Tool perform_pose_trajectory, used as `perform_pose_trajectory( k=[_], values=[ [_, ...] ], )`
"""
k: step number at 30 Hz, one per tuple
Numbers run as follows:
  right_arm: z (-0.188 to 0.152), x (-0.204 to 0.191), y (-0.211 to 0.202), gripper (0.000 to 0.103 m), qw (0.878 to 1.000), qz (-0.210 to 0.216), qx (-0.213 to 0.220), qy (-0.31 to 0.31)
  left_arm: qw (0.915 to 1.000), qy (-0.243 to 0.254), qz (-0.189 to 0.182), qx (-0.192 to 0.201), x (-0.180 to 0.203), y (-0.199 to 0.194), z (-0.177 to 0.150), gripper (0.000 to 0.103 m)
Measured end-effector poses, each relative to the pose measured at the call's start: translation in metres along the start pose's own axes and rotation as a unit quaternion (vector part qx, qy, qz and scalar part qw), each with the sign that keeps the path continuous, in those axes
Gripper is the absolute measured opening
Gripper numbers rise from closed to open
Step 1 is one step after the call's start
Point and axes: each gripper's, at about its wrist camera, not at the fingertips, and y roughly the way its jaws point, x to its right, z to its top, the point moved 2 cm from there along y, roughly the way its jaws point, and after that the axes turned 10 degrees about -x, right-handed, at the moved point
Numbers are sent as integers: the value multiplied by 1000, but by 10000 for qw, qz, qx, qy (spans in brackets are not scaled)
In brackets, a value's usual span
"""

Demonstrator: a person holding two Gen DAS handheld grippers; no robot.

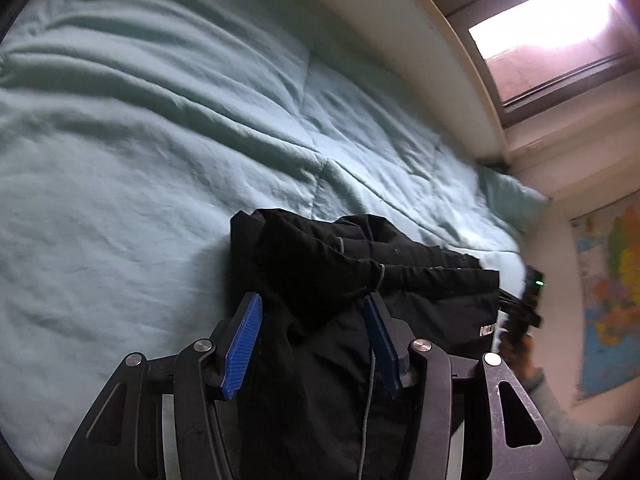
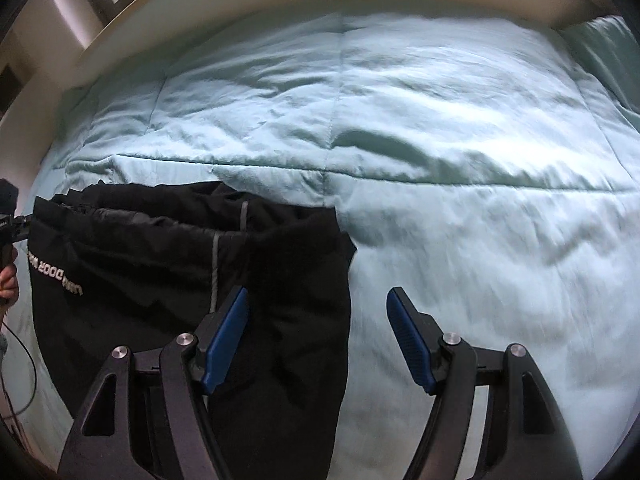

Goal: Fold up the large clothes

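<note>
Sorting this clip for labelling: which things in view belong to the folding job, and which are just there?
Part of the job:
black jacket, folded on the bed
left tongs, open over the jacket
right tongs, open at its edge
light green quilt, the folding surface

Just there:
pillow
window
wall map

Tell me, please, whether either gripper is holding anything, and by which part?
Nothing: left gripper and right gripper stand open over the folded black jacket.
</note>
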Motion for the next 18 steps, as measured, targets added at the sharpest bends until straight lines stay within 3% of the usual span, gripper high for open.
perform_pose_trajectory(
  k=[4, 7, 10, 14, 18],
  values=[
    [10, 4, 17, 74, 9993, 327, -199, 4, 9991, -56, -428, 36, -7, 3, 5, 54],
    [11, 4, 21, 45, 9976, 652, -234, 87, 9990, -112, -427, 32, -8, 8, 6, 54],
    [5, -4, 12, 33, 9992, 385, -91, -71, 9993, -50, -373, 15, -6, 8, 3, 54],
    [0, -12, 3, 32, 9998, 92, -19, -194, 9994, -106, -321, -94, -5, 5, 0, 54],
    [3, -12, 7, 32, 9998, 98, -82, -126, 9998, 41, -95, -157, 3, 10, 3, 55]
  ],
)
